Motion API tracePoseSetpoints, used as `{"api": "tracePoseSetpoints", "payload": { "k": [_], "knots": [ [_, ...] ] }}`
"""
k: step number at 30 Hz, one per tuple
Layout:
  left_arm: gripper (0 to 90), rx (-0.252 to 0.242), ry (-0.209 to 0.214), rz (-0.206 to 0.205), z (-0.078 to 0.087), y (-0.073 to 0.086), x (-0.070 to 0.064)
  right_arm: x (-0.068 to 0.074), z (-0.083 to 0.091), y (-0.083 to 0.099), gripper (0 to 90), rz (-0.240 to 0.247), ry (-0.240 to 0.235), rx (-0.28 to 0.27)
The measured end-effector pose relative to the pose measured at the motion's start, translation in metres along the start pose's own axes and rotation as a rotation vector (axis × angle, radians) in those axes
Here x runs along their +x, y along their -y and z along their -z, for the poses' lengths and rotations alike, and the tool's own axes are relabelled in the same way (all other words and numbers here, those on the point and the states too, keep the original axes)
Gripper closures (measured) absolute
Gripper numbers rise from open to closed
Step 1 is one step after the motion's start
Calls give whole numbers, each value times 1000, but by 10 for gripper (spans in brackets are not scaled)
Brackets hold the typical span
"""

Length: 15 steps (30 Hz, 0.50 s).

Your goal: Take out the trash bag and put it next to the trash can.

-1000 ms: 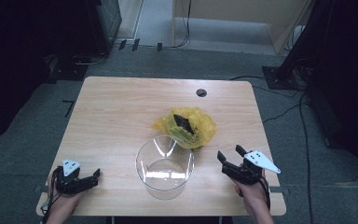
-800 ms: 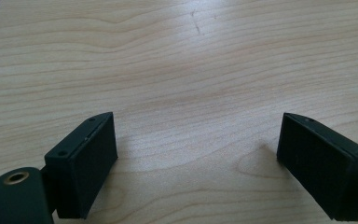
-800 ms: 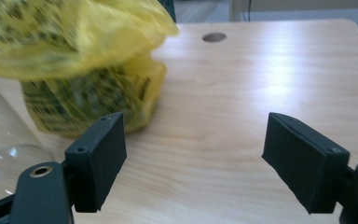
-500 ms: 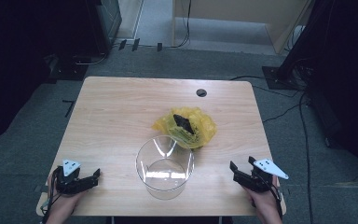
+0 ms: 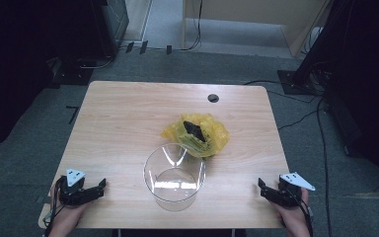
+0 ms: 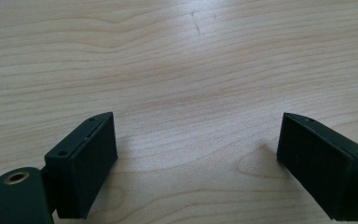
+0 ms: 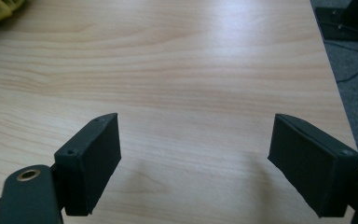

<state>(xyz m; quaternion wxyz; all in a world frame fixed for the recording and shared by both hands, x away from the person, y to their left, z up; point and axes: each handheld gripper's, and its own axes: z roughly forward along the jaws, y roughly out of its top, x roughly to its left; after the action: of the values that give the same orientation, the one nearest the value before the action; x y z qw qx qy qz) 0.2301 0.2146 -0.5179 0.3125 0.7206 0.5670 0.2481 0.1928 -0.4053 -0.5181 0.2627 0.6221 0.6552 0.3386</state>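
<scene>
on the wooden table [image 5: 128, 123], both claws gape wide, holding nothing; grey floor [image 5: 24, 163] around.

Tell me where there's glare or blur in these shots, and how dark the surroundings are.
High view: bright reflections on the clear container, room around the table very dark. Left gripper view: soft sheen on the wood, sharp. Right gripper view: white glare at the table's far edge, the yellow bag slightly soft.

From where I stand, no writing, label, brand or number can be read on anything here, near or far.
</scene>
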Motion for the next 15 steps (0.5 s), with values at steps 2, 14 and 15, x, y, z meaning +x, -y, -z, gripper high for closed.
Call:
{"api": "tracePoseSetpoints", "payload": {
  "k": [2, 14, 15],
  "knots": [
    [117, 0, 0, 0, 0, 0, 0, -3, 0, 1, 166, -7, 12, 16],
    [117, 0, 0, 0, 0, 0, 0, -4, -3, 5, 155, 20, 67, 52],
    [117, 0, 0, 0, 0, 0, 0, -4, -3, 5, 155, 20, 67, 52]
  ]
}}
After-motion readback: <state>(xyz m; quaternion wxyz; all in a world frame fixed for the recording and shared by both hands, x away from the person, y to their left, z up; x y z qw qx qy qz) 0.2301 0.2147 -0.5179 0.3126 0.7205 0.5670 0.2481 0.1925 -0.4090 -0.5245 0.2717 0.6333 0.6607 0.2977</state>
